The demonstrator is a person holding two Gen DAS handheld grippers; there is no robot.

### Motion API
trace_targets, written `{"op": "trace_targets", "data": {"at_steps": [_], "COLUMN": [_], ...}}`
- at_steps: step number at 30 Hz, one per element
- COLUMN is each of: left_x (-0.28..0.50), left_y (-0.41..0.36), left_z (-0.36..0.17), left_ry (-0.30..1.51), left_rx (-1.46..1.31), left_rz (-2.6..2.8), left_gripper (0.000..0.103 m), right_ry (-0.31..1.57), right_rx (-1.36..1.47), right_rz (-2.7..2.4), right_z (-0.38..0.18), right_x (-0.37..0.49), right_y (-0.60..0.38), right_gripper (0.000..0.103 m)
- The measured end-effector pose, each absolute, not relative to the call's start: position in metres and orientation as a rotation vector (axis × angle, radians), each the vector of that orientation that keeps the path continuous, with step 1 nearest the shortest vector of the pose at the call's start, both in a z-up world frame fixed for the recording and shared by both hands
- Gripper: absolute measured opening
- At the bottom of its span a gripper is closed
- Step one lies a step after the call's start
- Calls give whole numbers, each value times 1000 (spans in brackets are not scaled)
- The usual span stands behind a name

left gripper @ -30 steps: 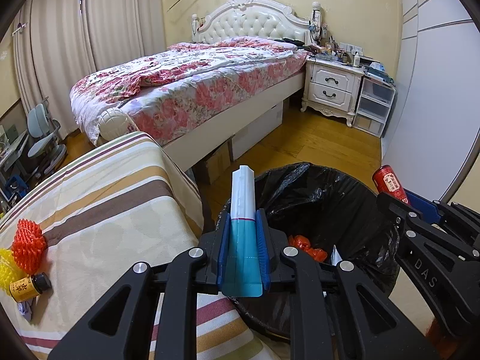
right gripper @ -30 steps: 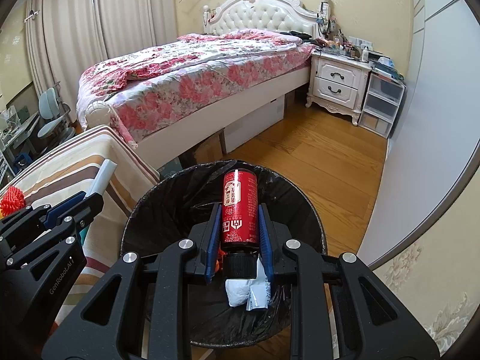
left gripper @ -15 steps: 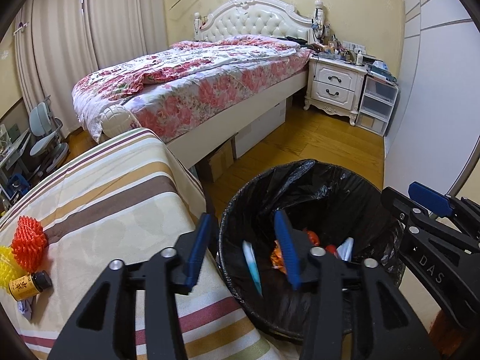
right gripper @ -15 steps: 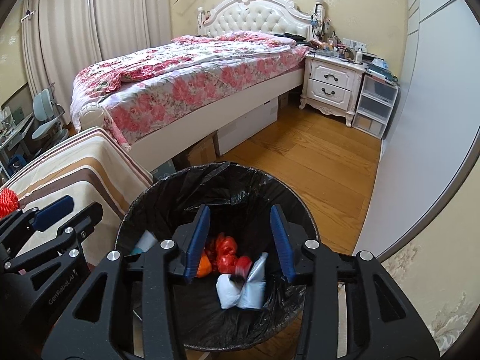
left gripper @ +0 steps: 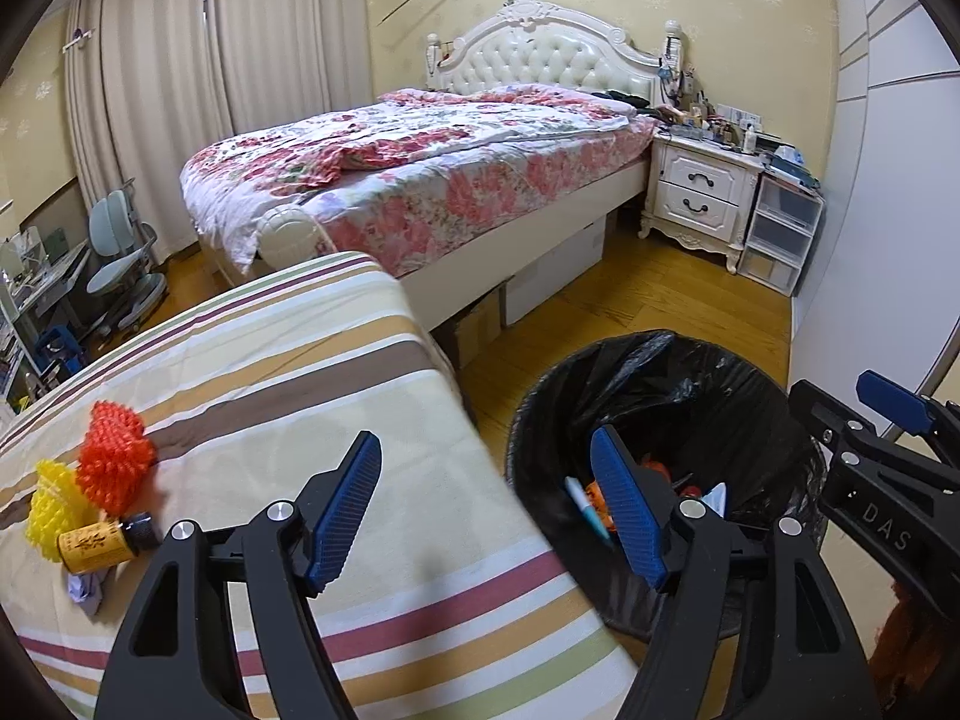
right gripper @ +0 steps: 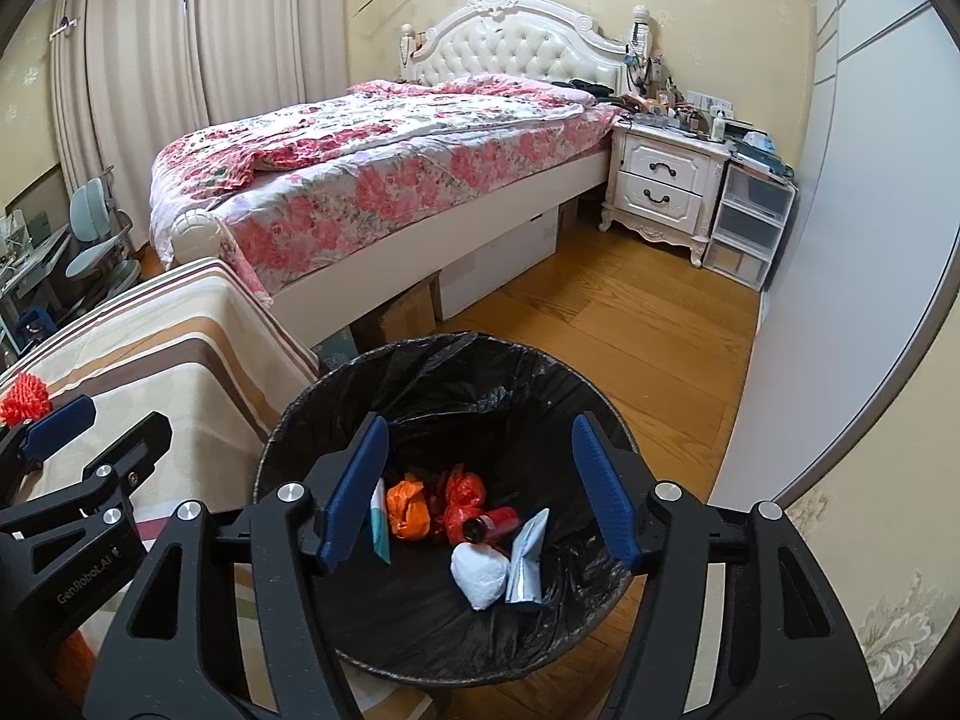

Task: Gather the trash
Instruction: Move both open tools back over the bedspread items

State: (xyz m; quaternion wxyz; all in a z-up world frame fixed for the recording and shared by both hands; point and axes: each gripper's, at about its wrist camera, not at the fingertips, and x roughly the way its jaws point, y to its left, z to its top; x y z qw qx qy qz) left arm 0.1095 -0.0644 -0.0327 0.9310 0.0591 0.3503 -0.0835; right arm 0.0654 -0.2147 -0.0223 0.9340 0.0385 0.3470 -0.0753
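The jaws hide part of the bin (right gripper: 288,420) contents.

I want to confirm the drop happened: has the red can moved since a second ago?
Yes. The red can has left the right hand-held gripper, whose jaws just opened, and lies in the black bin.

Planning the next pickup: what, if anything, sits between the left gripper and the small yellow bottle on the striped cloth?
Nothing visible. The left gripper, jaws just opened and empty, has only bare striped cloth between it and the yellow bottle, which lies against the yellow and orange mesh balls.
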Motion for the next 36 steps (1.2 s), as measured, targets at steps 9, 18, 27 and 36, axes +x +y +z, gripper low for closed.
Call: {"op": "trace_targets", "data": {"at_steps": [9, 18, 27, 36], "left_x": [85, 54, 31, 17], "left_y": [-15, 46, 115, 180], "left_z": [-33, -31, -35, -38], "left_ry": [735, 741, 757, 764], "left_rx": [99, 69, 16, -35], "left_rz": [-99, -11, 114, 239], "left_gripper": [71, 71, 71, 71], "right_ry": [724, 741, 739, 731], "right_rx": [66, 31, -30, -90], "right_rz": [-96, 19, 139, 235], "right_z": [-23, -25, -20, -11], "right_x": [56, 49, 44, 47], "right_y": [-181, -123, -58, 1], "right_gripper": [67, 67, 67, 67]}}
